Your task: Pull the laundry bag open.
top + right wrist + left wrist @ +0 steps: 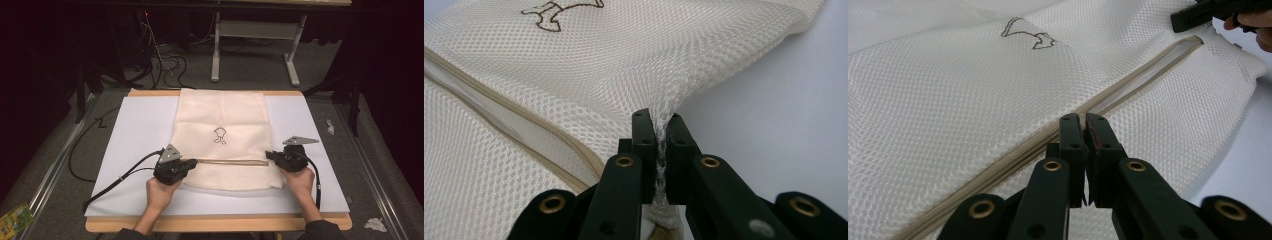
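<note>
Two handheld grippers work on one cream mesh laundry bag [222, 135] lying flat on a white sheet [140, 130] that covers a wooden table [215, 223], seen from the high view. Bag sits mid-table, its far end reaching the table's back edge; a small dark line-drawn logo [219, 135] marks its centre. A beige zipper [232, 161] runs across the bag near the person's side, w/ part of it open in the left gripper view.

Left gripper [1082, 125]: jaws closed together right at the zipper line, prob. on the slider or pull, but what they pinch is hidden, so can't say for sure. Right gripper [657, 131]: jaws closed narrow on a bunched fold of mesh at the bag's right edge, next to the zipper end; fabric puckers up into the jaws.

Handling, as a judgement: bag looks very light, soft and floppy, not fragile. Open-weave mesh should give decent grip but will stretch and bunch, and fine threads may snag on jaw corners. Best holds look to be the zipper pull and the seam/edge beside the zipper end, where the material is doubled. Pulling w/o an anchor would likely drag the whole bag across the smooth sheet, so the right-hand pinch serves as that anchor.

Around: nothing else sits on the sheet near the bag. Gripper cables [120, 177] trail across the sheet. Beyond the table: grey floor, loose wires, a white frame stand [255, 47]. Nothing blocks either hand.
</note>
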{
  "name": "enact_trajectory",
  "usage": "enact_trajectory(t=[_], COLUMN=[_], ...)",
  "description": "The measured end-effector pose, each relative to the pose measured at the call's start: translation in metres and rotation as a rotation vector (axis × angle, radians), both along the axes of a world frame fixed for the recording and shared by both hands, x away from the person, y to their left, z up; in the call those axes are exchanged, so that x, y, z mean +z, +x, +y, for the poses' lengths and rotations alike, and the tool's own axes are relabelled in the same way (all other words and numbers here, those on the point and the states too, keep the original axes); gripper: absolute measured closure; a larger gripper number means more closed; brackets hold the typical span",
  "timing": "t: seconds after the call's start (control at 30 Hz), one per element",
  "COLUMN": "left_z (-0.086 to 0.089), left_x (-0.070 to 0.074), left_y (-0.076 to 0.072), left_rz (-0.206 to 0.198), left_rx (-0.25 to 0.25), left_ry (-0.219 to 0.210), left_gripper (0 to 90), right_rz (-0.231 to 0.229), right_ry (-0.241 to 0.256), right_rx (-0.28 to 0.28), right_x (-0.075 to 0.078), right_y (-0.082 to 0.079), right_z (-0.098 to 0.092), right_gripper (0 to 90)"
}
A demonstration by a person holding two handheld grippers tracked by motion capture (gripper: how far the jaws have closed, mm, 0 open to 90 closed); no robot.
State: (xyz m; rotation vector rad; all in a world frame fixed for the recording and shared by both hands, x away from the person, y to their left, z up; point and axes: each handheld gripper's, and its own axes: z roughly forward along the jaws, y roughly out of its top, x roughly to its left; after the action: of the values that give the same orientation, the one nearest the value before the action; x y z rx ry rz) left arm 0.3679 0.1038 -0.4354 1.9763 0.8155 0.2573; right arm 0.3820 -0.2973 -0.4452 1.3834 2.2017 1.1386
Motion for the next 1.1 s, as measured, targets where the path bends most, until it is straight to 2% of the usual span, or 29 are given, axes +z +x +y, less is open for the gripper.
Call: enact_trajectory(t=[0.17, 0.33, 0.8, 1.03, 1.1], left_z=[0.006, 0.014, 0.023, 0.031, 0.033], left_x=[0.0, 0.0, 0.003, 0.004, 0.004], left_y=[0.0, 0.002, 0.002, 0.001, 0.001], left_rz=[0.003, 0.02, 0.022, 0.009, 0.012], left_rx=[0.012, 0.028, 0.039, 0.062, 0.07], left_ry=[-0.006, -0.041, -0.046, -0.029, -0.039], left_gripper=[87.2, 87.2, 87.2, 87.2, 87.2], right_rz=[0.003, 0.001, 0.006, 0.008, 0.004], right_ry=[0.0, -0.012, -0.015, -0.024, -0.022], right_rx=[-0.007, -0.003, -0.005, -0.011, -0.014], right_x=[0.001, -0.001, 0.0, 0.0, -0.001], right_y=[0.0, 0.0, -0.001, -0.001, 0.0], right_z=[-0.002, -0.003, -0.005, -0.008, -0.009], right_gripper=[87.6, 87.5, 87.5, 87.6, 87.6])
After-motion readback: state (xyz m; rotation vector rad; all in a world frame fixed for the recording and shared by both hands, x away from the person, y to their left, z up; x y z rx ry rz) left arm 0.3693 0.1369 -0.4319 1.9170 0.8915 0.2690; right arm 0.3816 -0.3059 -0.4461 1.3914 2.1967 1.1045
